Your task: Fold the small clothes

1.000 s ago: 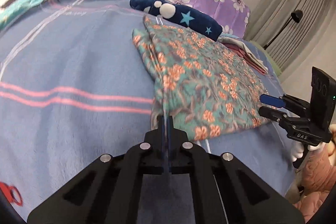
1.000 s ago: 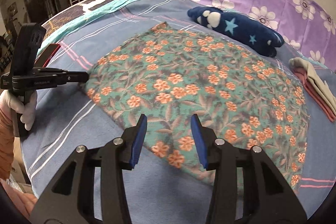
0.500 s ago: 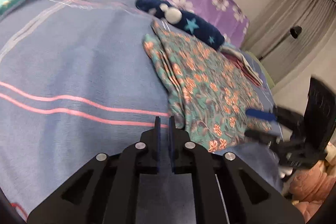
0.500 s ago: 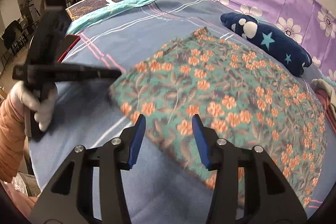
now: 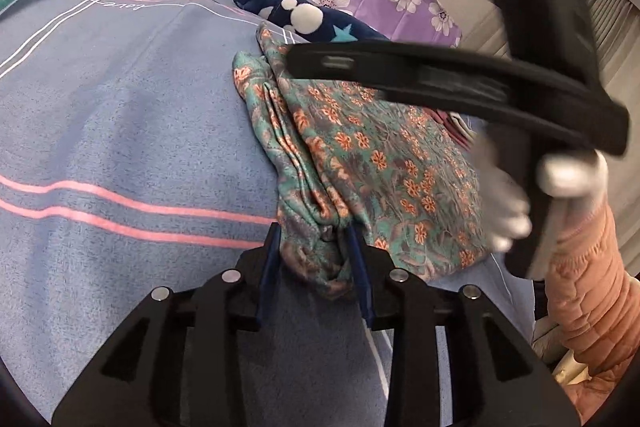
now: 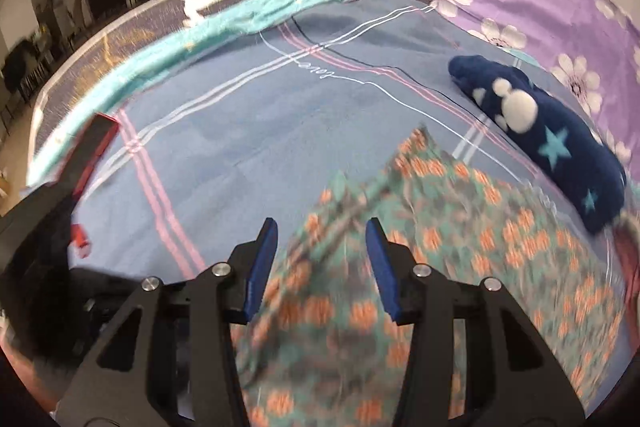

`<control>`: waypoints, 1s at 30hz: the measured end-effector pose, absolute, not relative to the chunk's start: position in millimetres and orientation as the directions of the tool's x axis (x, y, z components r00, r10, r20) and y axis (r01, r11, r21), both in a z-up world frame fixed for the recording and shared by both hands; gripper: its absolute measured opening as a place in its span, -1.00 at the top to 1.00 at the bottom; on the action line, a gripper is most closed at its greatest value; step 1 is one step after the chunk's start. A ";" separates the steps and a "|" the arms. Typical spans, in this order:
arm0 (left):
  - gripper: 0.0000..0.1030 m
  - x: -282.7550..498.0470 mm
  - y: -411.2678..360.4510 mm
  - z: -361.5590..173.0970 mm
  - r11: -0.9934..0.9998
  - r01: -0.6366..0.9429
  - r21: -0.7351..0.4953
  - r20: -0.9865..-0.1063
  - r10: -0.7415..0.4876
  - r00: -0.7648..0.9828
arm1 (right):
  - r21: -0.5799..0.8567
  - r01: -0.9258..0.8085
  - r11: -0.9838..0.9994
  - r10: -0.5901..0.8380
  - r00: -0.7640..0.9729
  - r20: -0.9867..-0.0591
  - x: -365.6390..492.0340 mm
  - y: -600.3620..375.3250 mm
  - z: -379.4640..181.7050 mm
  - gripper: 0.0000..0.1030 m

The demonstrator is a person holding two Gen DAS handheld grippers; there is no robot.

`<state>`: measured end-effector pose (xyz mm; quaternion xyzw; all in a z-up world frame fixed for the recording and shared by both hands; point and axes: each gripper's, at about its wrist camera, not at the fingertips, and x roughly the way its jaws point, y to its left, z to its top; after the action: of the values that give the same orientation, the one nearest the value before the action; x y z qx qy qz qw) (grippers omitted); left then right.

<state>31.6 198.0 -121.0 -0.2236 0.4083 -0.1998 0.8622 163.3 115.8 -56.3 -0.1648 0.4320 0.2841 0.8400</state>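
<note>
Left wrist view: the left gripper (image 5: 314, 259) has just been parting its jaws, now narrowly apart, with a bunched corner of the floral garment (image 5: 360, 155) between the blue pads; whether they press on it I cannot tell. The rest spreads ahead and right over the blue blanket (image 5: 120, 131). The right gripper (image 5: 304, 61) crosses above, blurred.

Right wrist view: the right gripper (image 6: 322, 263) stands half open, empty, over the garment (image 6: 460, 247), a navy star sock (image 6: 552, 143) beyond to the right.
</note>
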 end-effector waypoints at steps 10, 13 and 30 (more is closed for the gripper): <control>0.95 12.4 211.2 -130.1 0.830 0.097 -0.548 -0.632 -0.488 0.601 | -0.100 -0.527 0.844 0.215 0.503 -0.837 212.6 146.9 -94.4 0.96; 0.95 11.2 218.7 -136.4 0.796 0.085 -0.599 -0.609 -0.522 0.597 | -0.018 -0.510 0.860 0.259 0.466 -0.846 227.8 138.4 -99.0 0.97; 0.48 5.5 205.3 -100.9 0.823 0.238 -0.515 -0.558 -0.533 0.636 | 0.044 -0.602 0.797 0.408 0.483 -0.775 136.3 55.8 -52.1 0.38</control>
<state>5.5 205.3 -100.9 -0.2014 0.3663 -0.2188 0.8817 136.3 55.8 -52.1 -0.1178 0.4134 0.2960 0.8530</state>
